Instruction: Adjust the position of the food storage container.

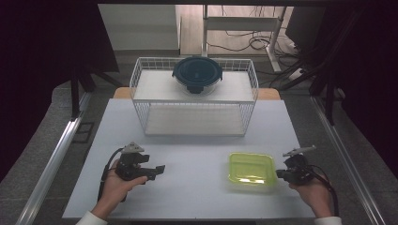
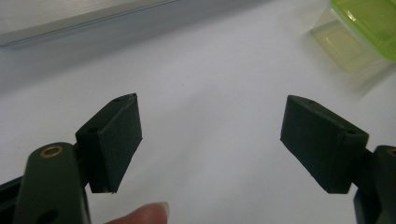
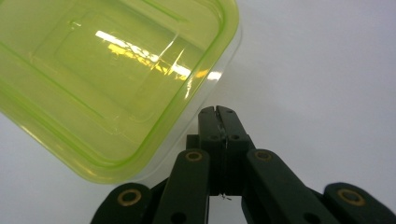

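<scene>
The clear rectangular plastic container with a yellow-green lid (image 1: 251, 170) sits at the lower right of the high view, flat on the pale grey counter (image 1: 197, 140), and the right tongs (image 1: 279, 174) lie just beside its right edge with the jaws pressed together and nothing between them. In the right gripper view those closed black tips (image 3: 218, 116) point at the container's near corner (image 3: 187, 121), close to the rim, though I cannot tell whether they touch it. The left tongs (image 1: 162, 168) rest at the lower left of the high view, well apart from the container, with their jaws standing wide and empty; in the left gripper view the two black pads (image 2: 116, 135) frame bare counter, and the green-lidded container (image 2: 364, 28) shows at the upper right of that frame. At the top centre of the high view a white wire rack (image 1: 195, 96) carries a round glass bowl with a dark blue lid (image 1: 197, 74). The step in hand looks like the approach to the container. To take hold, the right tongs would need to open before closing on the rim or wall; kept closed, they could only nudge it across the counter.
</scene>
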